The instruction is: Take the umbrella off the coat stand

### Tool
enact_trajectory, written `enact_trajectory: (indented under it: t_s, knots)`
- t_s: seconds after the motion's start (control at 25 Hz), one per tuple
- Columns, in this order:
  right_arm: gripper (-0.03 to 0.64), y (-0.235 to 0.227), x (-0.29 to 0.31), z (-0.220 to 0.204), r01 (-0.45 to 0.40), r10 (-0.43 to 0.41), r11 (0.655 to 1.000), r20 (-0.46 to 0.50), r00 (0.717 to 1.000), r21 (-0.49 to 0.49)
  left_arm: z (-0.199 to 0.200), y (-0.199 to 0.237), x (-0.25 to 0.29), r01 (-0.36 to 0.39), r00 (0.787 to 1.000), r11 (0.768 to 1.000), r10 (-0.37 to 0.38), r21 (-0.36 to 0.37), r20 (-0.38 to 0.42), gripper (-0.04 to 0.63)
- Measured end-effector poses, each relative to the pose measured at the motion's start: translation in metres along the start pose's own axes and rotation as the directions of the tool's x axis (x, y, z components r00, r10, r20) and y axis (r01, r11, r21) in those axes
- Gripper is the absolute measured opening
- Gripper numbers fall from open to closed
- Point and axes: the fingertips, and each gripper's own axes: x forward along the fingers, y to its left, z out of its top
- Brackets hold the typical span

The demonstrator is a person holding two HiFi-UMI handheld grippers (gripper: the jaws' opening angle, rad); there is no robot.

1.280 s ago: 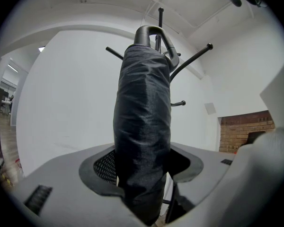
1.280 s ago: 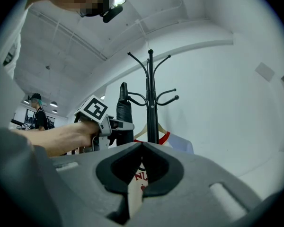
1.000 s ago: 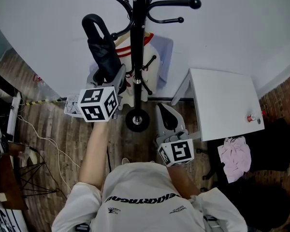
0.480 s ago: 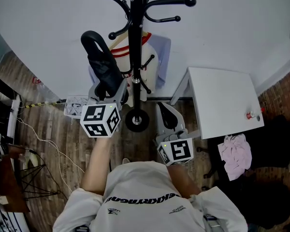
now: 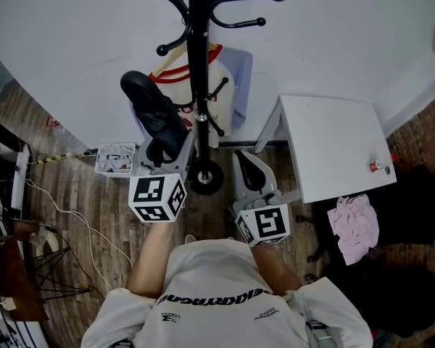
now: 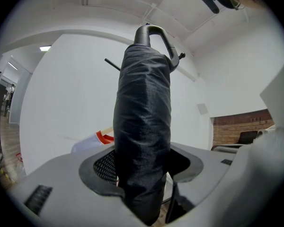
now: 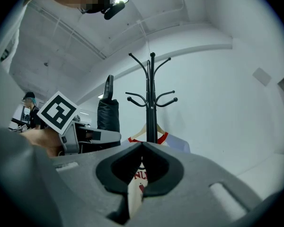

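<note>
Nearest to us, the left gripper (image 6: 142,168) pinches the folded umbrella (image 6: 143,126) low on its body. Its dark pads, one with a meshed face, stand wide and press on either side of the bundle. The umbrella's long axis runs upright, straight across the jaws. Most of its length rises above the gripper, and a short end hangs below it. The canopy is black, crinkled, faintly glossy fabric wrapped into a fat roll, and it looks soft enough to give under the pads. At the top sits a smooth black crook handle (image 6: 155,33).

The right gripper (image 7: 142,145) is beside the left one, on the person's right. Its grey jaws are pressed together with nothing between them. From there the umbrella stands off to the left, so the left hand is the one on the task's thing.

Beyond both grippers is the coat stand (image 7: 152,98), a thin black pole with curved arms ending in ball tips. From the right gripper's view, bare wall shows between the umbrella and the nearest arm. We judge from this that the crook is already clear of the pegs. What remains turns on keeping that gap, with the stand lying ahead and to the right of the left gripper.

Behind the pole hangs a white garment (image 5: 219,85) with red trim. Further right of the right gripper is a white surface (image 5: 333,143).
</note>
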Motion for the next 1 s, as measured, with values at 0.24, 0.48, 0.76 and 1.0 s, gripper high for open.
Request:
enact_trajectory:
  t_s: [0.24, 0.48, 0.76, 1.0]
  knots:
    - [-0.002, 0.000, 0.003, -0.005, -0.009, 0.010, 1.000, -0.008, 1.000, 0.003, -0.007, -0.006, -0.007, -0.002, 1.000, 1.000, 0.002, 0.010, 0.015, 0.258]
    - [-0.002, 0.000, 0.000, -0.004, -0.010, 0.009, 1.000, -0.014, 1.000, -0.003, -0.017, -0.017, -0.017, -0.007, 1.000, 1.000, 0.006, 0.024, 0.016, 0.258]
    - [-0.002, 0.002, -0.002, -0.008, -0.015, 0.016, 1.000, -0.024, 1.000, 0.006, -0.024, -0.025, -0.026, -0.008, 0.999, 1.000, 0.007, 0.030, 0.034, 0.258]
    - [-0.002, 0.001, -0.006, -0.010, -0.015, 0.015, 1.000, -0.034, 0.999, -0.002, -0.032, -0.031, -0.033, -0.012, 0.999, 1.000, 0.011, 0.028, 0.030, 0.258]
